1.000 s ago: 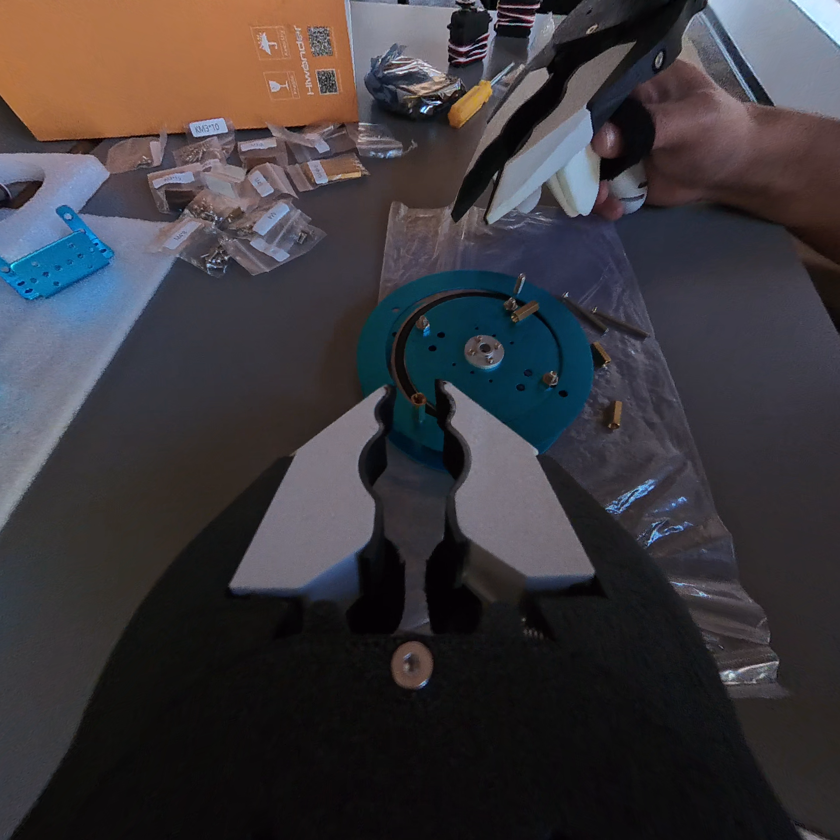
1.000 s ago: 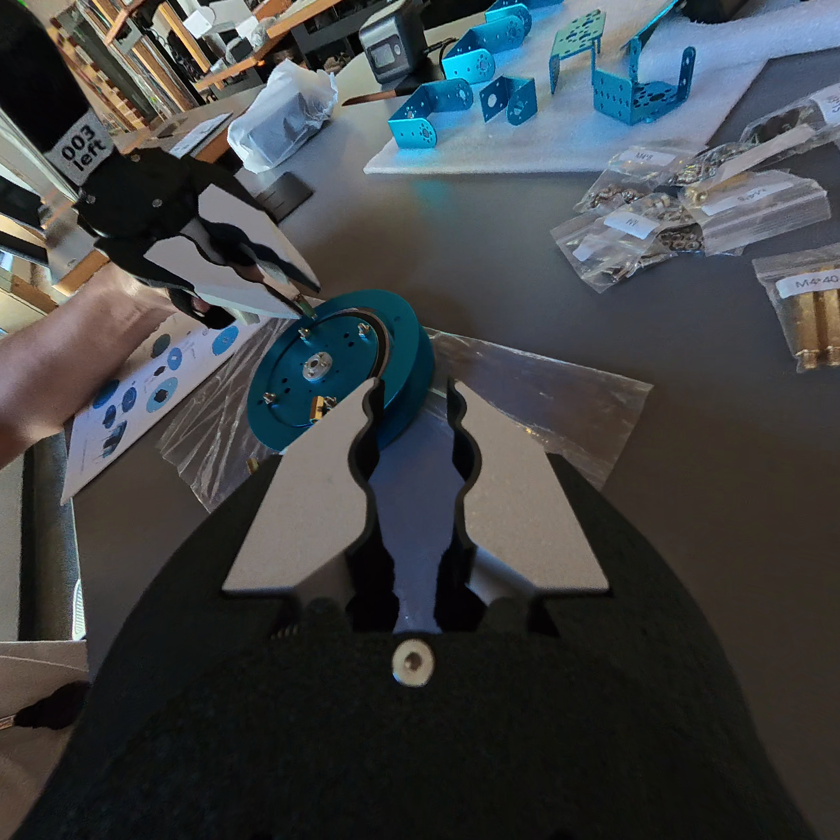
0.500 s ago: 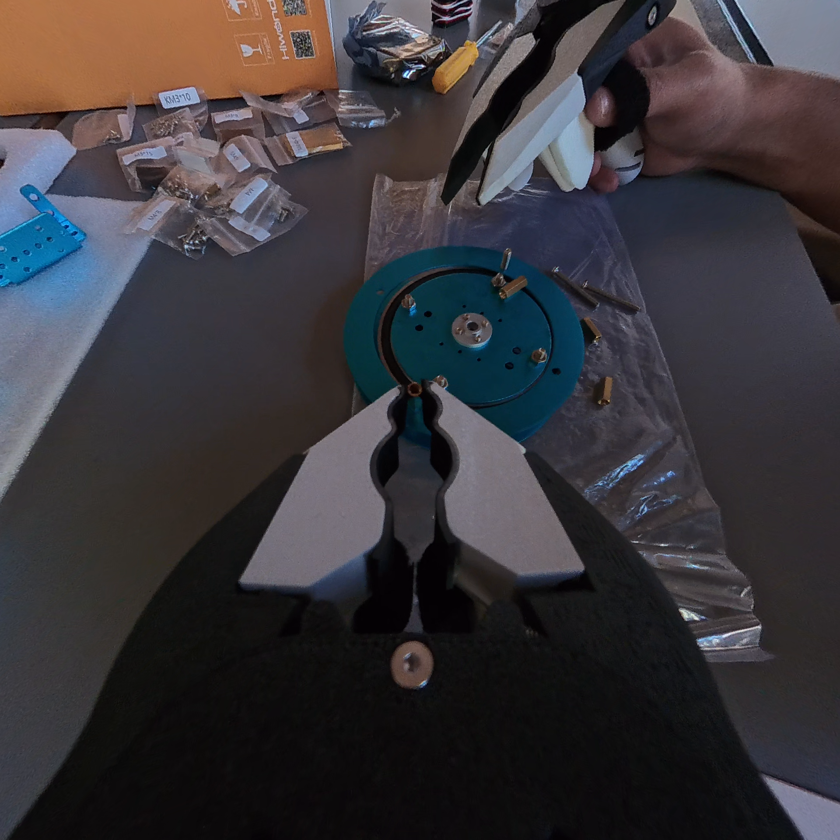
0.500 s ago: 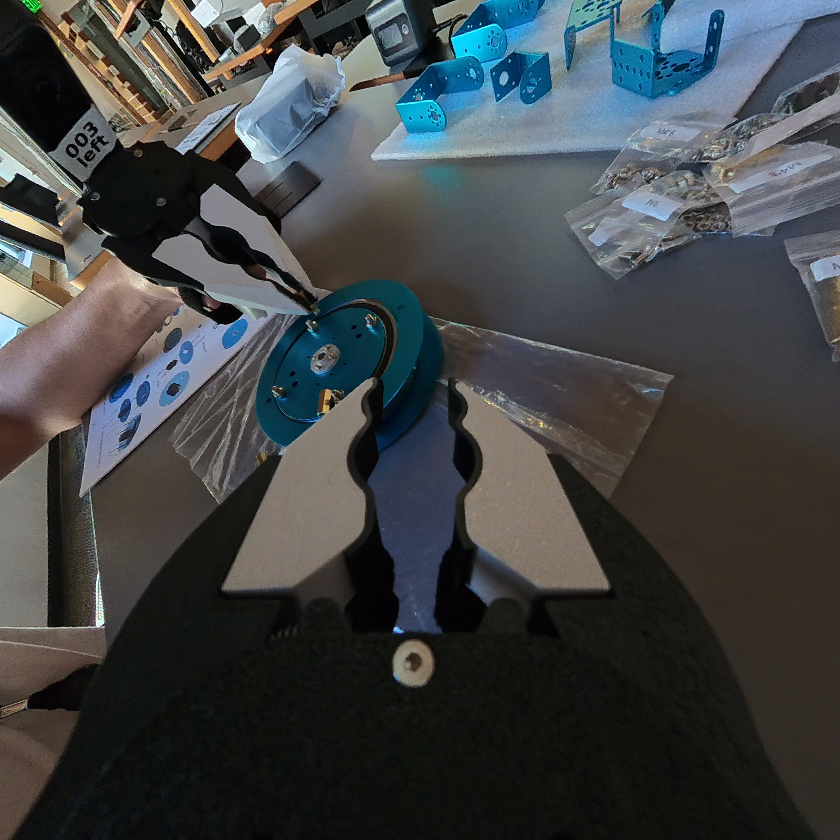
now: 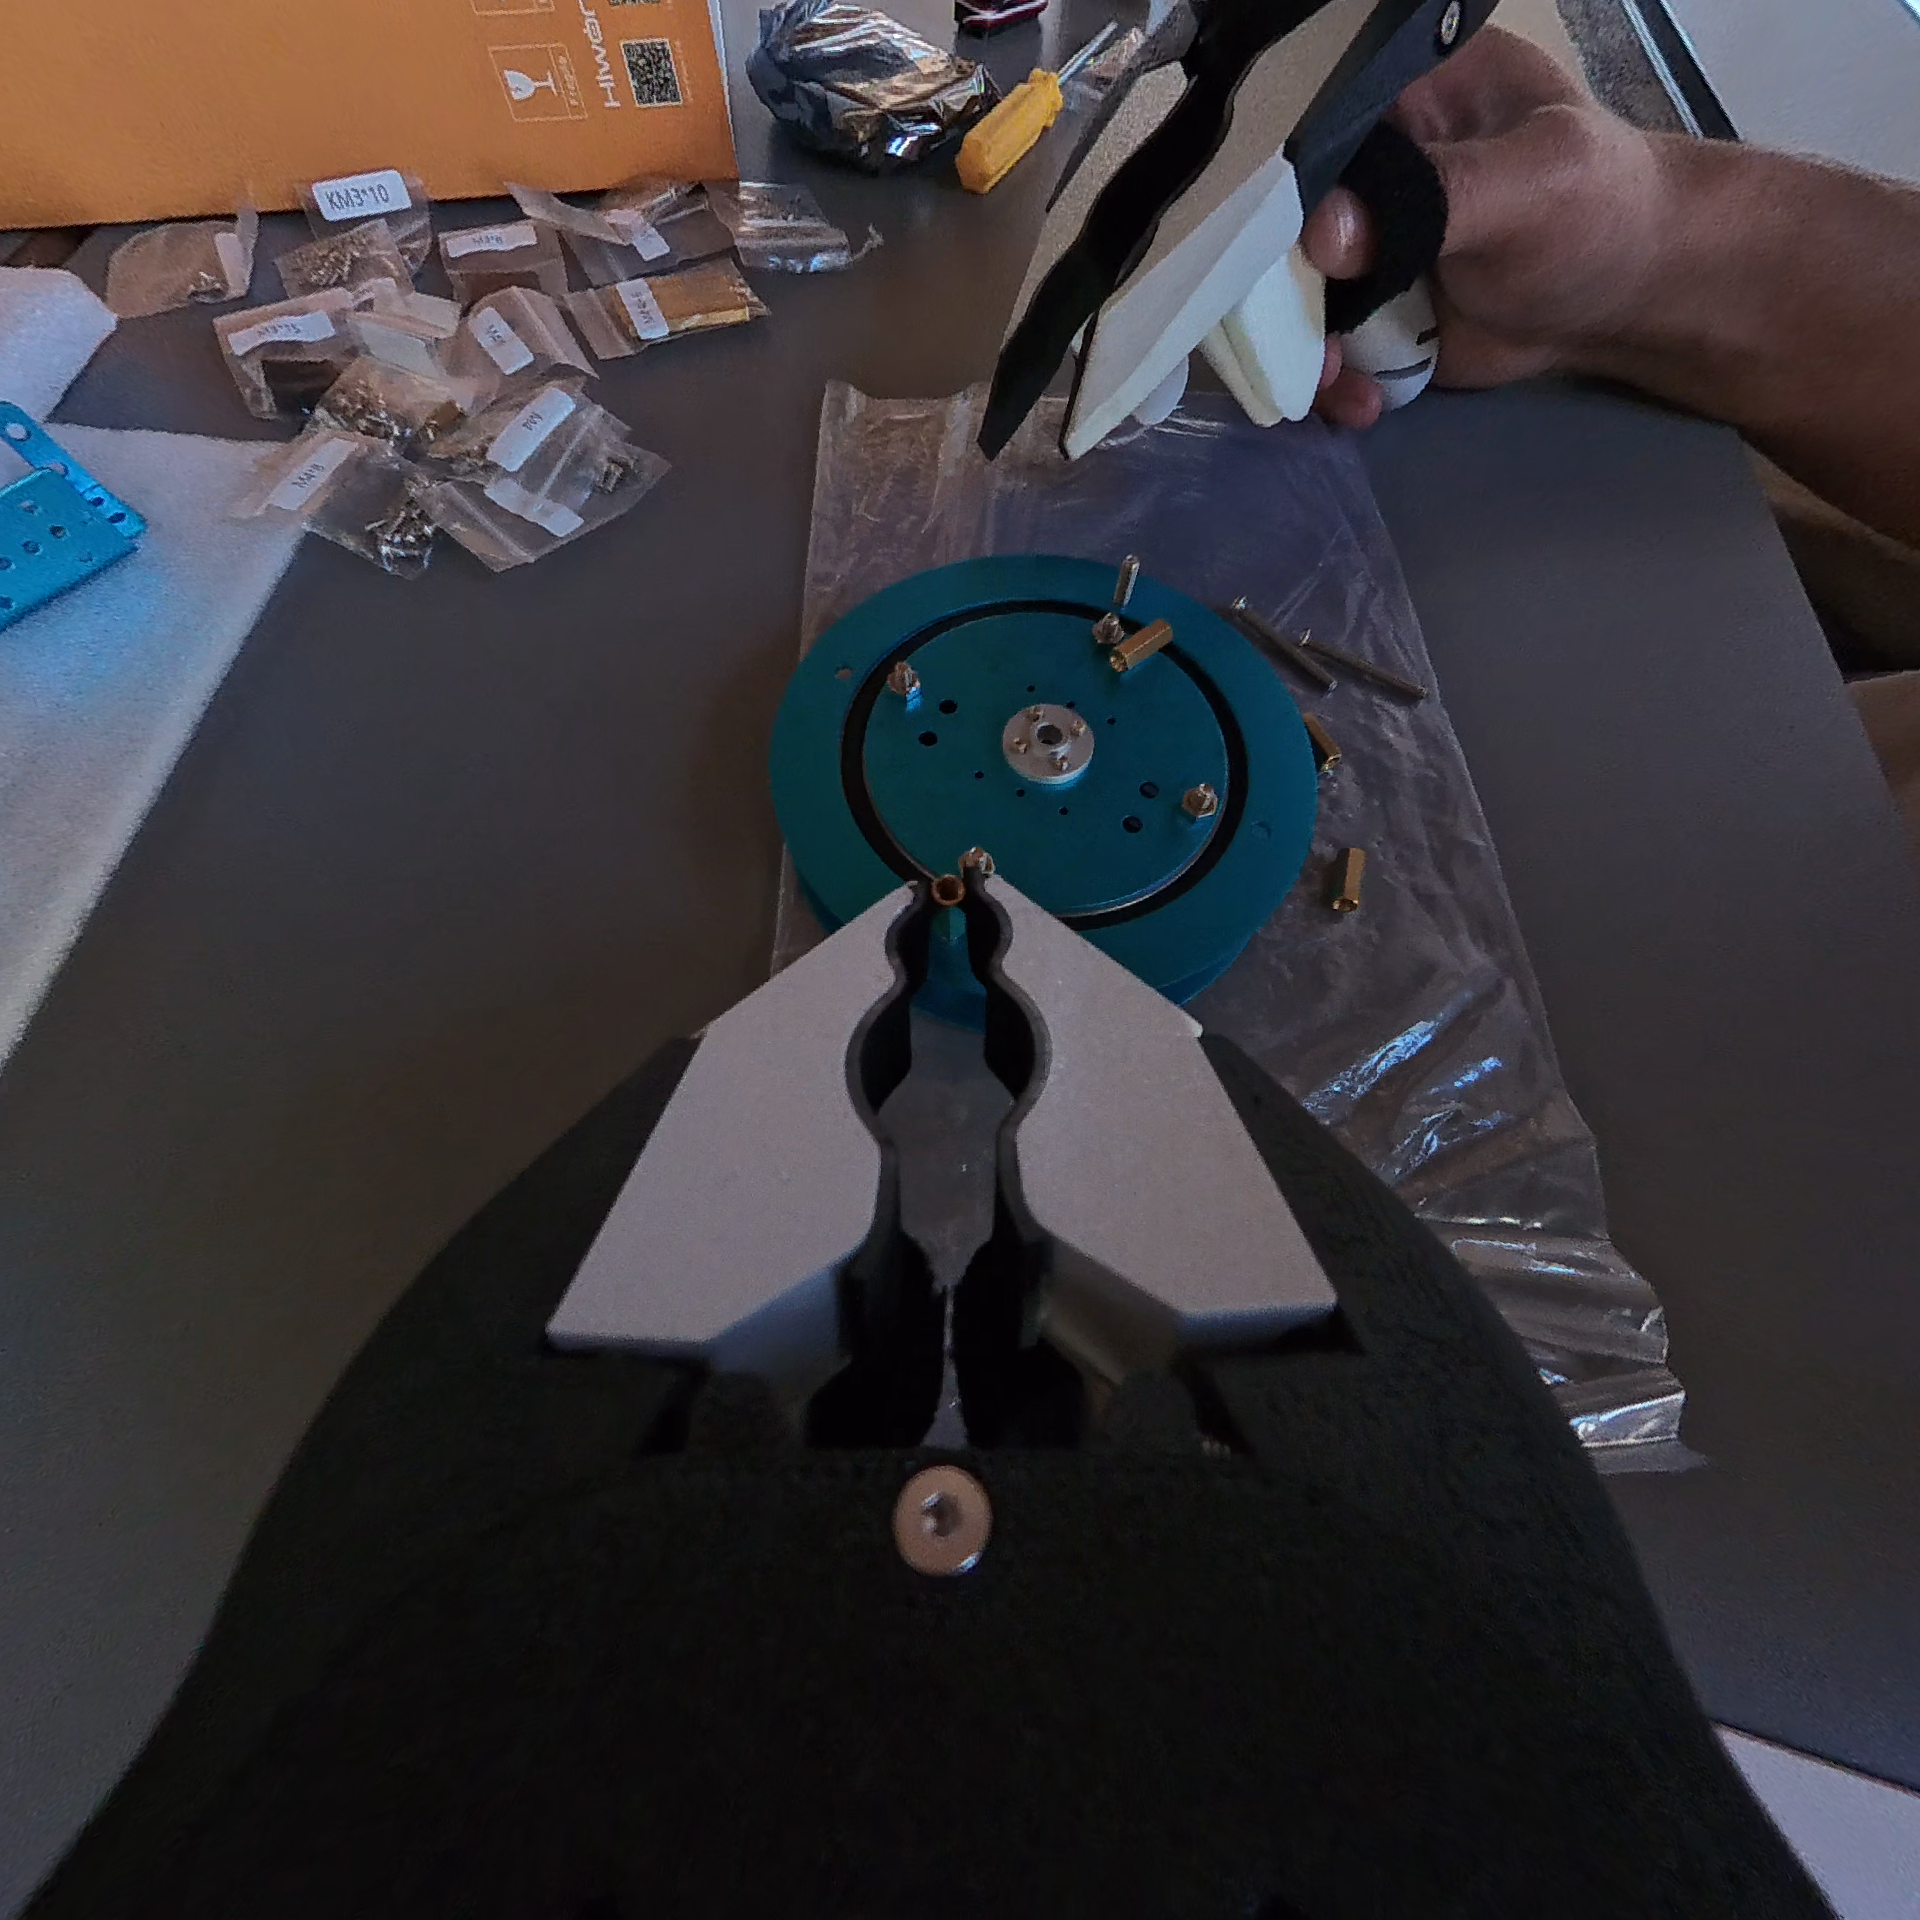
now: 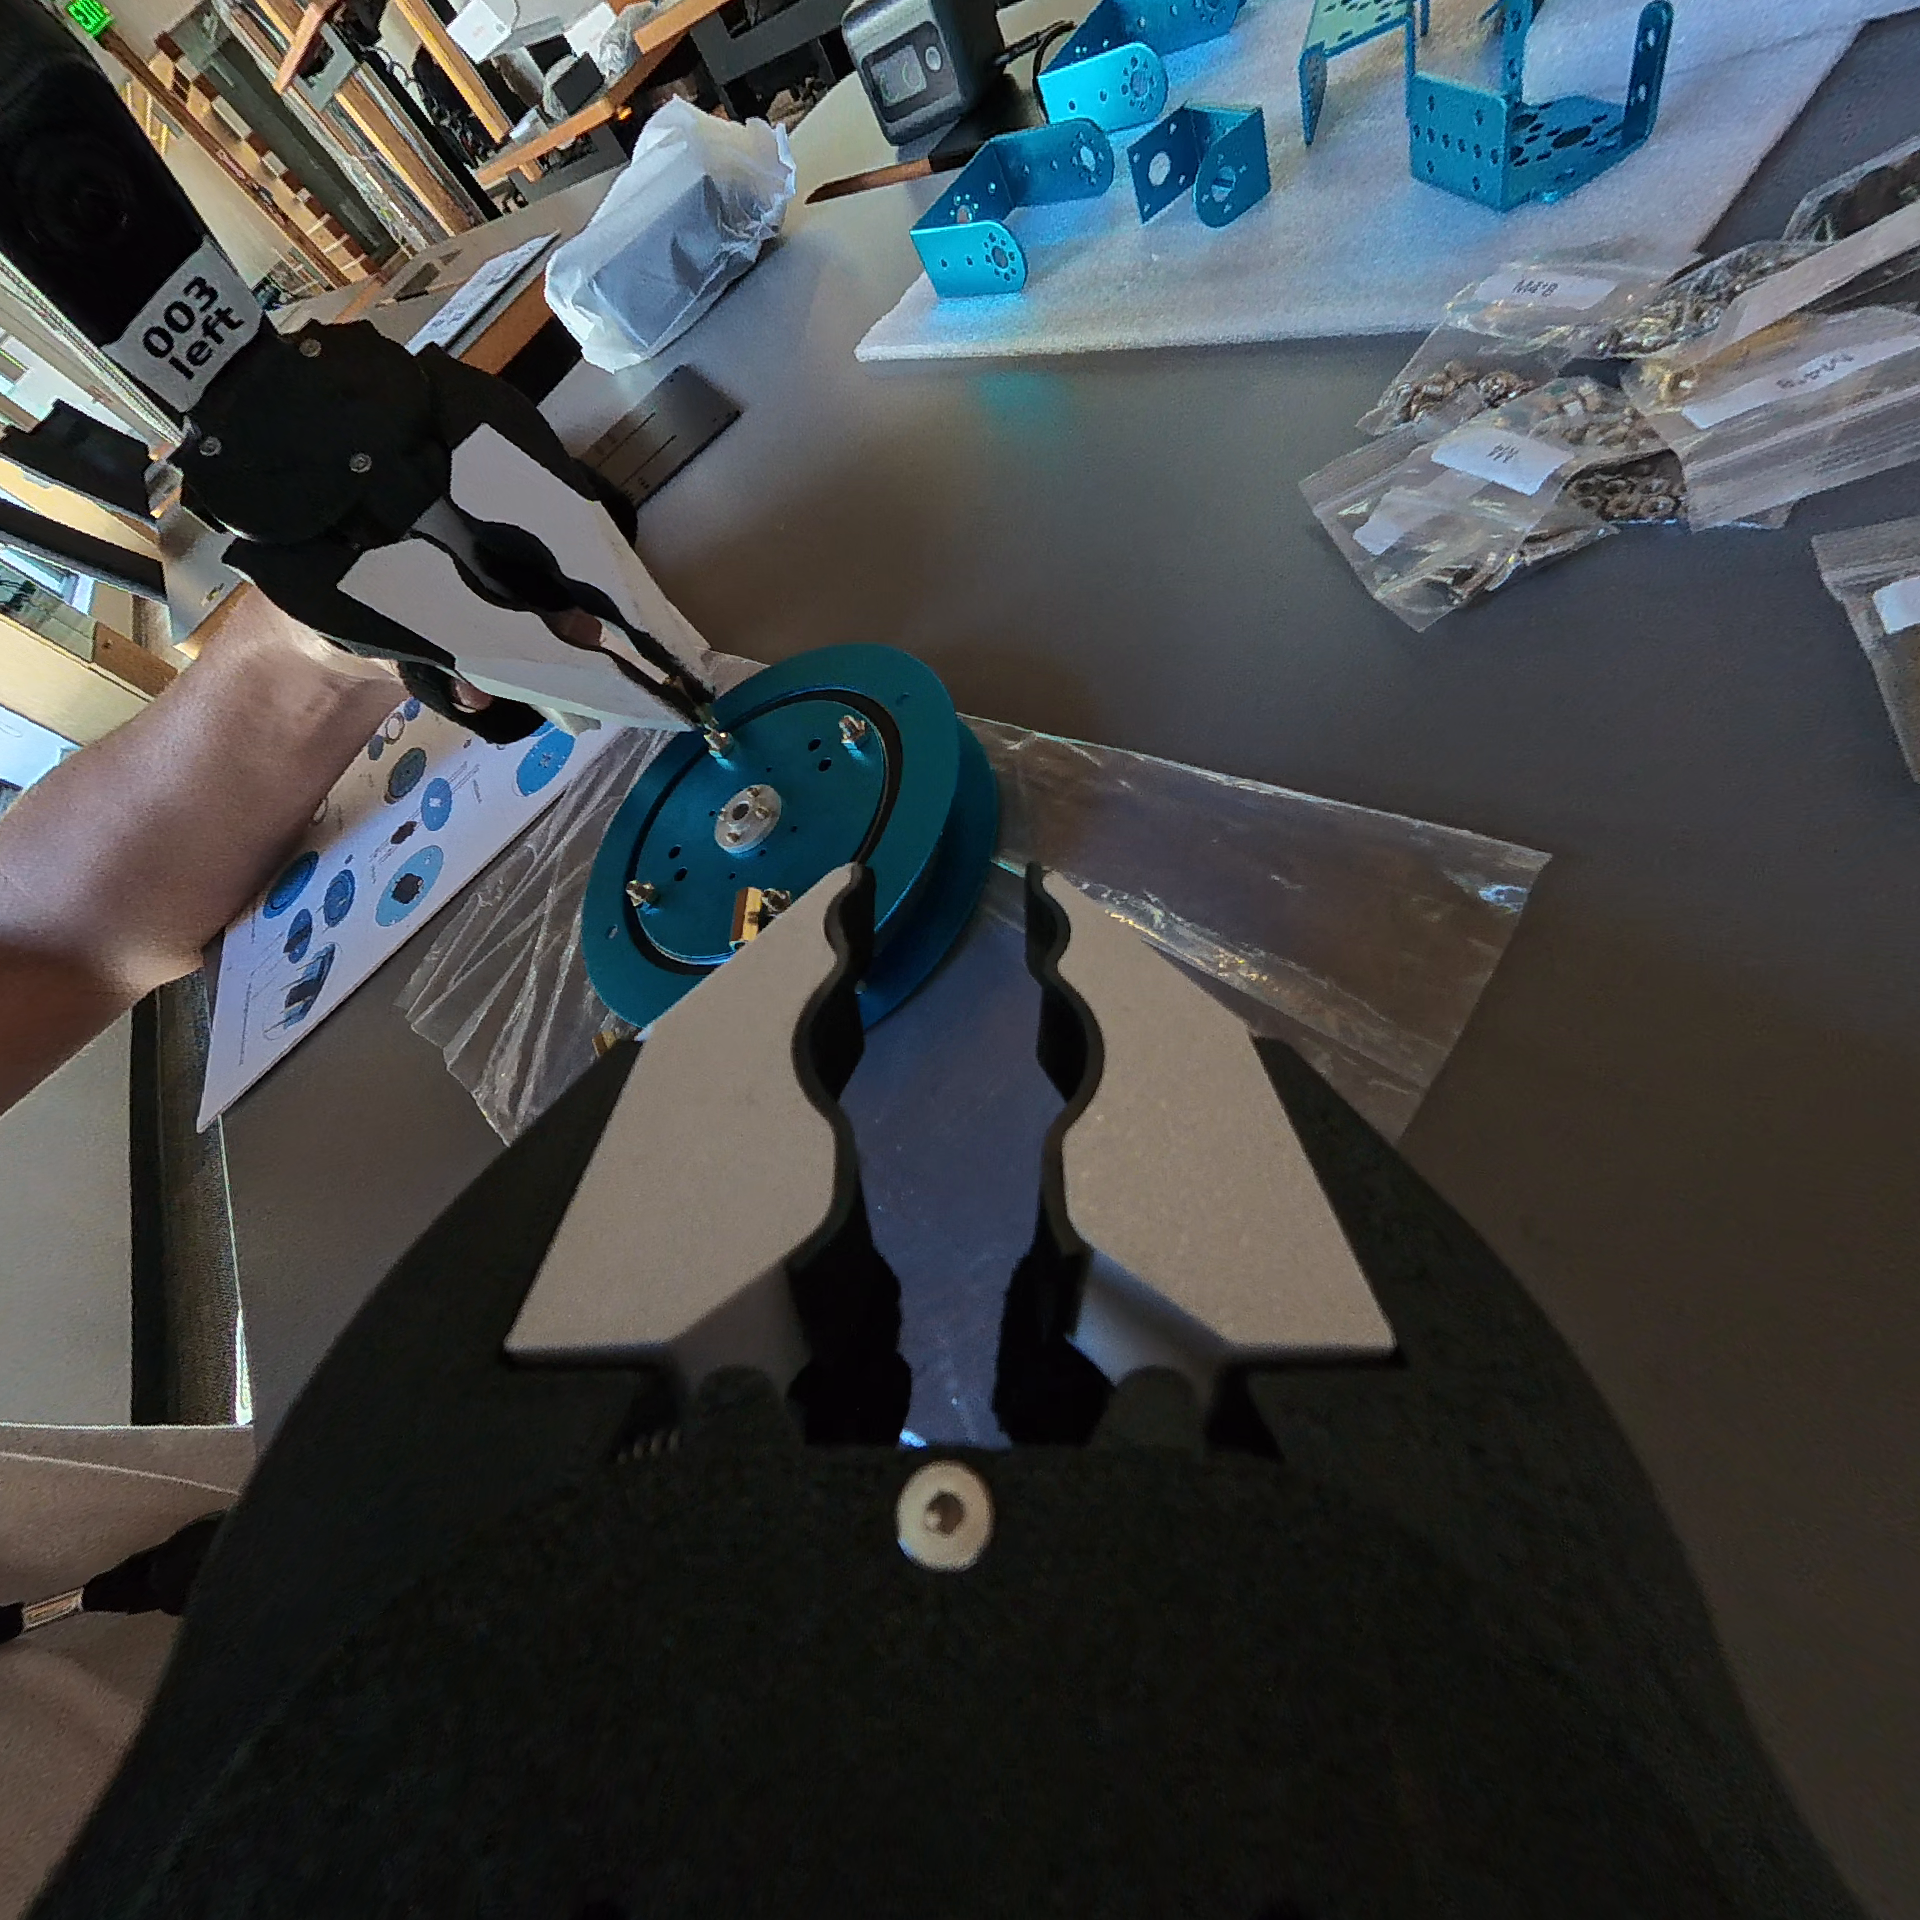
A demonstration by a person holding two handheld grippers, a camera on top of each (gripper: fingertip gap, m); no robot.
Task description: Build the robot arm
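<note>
Left gripper (image 5: 951, 883), lower centre of the left wrist view, has its grey fingers pinched on a small brass hex standoff (image 5: 947, 889) held upright at the near edge of the round blue metal turntable disc (image 5: 1049, 665), beside a brass nut on the inner plate. In the right wrist view the same gripper (image 6: 694, 704) slants down from the upper left, a bare forearm behind it at the left edge. Right gripper (image 6: 940, 883) hovers with fingers spread and nothing between them, tips over the disc's near rim and the clear plastic bag (image 6: 1247, 894) under it. In the left wrist view it angles down from the upper right, gripped by a hand (image 5: 1507, 208). Loose brass standoffs (image 5: 1347, 878) and long screws (image 5: 1340, 665) lie on the bag right of the disc.
</note>
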